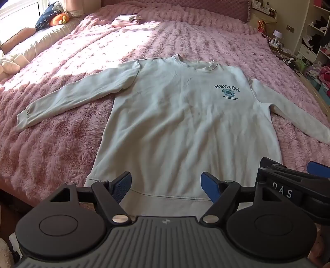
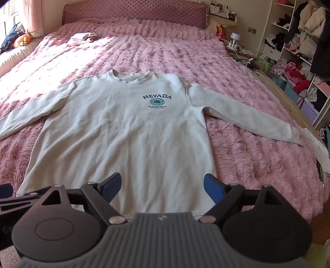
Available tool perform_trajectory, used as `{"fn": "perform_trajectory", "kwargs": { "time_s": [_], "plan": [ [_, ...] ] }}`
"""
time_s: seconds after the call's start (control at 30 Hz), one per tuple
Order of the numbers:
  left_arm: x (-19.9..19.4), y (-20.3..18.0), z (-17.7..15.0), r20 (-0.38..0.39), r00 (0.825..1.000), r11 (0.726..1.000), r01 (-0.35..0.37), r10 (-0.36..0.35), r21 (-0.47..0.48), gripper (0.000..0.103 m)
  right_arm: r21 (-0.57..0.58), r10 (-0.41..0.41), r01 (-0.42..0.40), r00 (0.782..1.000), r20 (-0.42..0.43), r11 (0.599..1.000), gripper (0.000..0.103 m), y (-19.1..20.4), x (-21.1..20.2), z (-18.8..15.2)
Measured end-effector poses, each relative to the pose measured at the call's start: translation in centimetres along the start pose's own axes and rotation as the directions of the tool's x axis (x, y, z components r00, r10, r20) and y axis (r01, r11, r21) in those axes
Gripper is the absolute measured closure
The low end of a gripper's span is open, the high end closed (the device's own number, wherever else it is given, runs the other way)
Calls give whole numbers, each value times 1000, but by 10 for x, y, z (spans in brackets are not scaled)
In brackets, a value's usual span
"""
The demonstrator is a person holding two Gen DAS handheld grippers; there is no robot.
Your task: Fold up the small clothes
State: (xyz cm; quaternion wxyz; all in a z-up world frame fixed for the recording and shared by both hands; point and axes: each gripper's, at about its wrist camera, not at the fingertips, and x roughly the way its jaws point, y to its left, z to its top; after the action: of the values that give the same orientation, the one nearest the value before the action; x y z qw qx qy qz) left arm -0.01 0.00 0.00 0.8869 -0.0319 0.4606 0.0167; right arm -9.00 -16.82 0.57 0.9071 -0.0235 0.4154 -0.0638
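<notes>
A pale long-sleeved sweatshirt (image 1: 175, 123) (image 2: 123, 134) with a dark "NEVADA" print lies flat and face up on the pink bed, both sleeves spread outward, hem toward me. My left gripper (image 1: 166, 186) hovers open above the hem, left of its middle, with only cloth showing between its blue pads. My right gripper (image 2: 163, 187) is open above the right part of the hem and holds nothing. The right gripper (image 1: 292, 179) also shows at the right edge of the left wrist view, close beside the left one.
A fluffy pink blanket (image 2: 237, 92) covers the bed. A small pink folded garment (image 2: 82, 38) lies near the headboard. Cushions and an orange plush toy (image 1: 59, 18) line the left side. A bedside table and crowded shelves (image 2: 299, 51) stand beyond the bed's right edge.
</notes>
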Motion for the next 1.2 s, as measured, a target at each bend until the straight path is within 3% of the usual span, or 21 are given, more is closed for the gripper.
{"fn": "perform_trajectory", "kwargs": {
  "time_s": [1.2],
  "plan": [
    [0, 1, 0, -13, 1000, 1000, -3, 3, 0, 14, -3, -3, 3, 1000, -7, 1000, 20, 0, -1, -1]
  ]
}}
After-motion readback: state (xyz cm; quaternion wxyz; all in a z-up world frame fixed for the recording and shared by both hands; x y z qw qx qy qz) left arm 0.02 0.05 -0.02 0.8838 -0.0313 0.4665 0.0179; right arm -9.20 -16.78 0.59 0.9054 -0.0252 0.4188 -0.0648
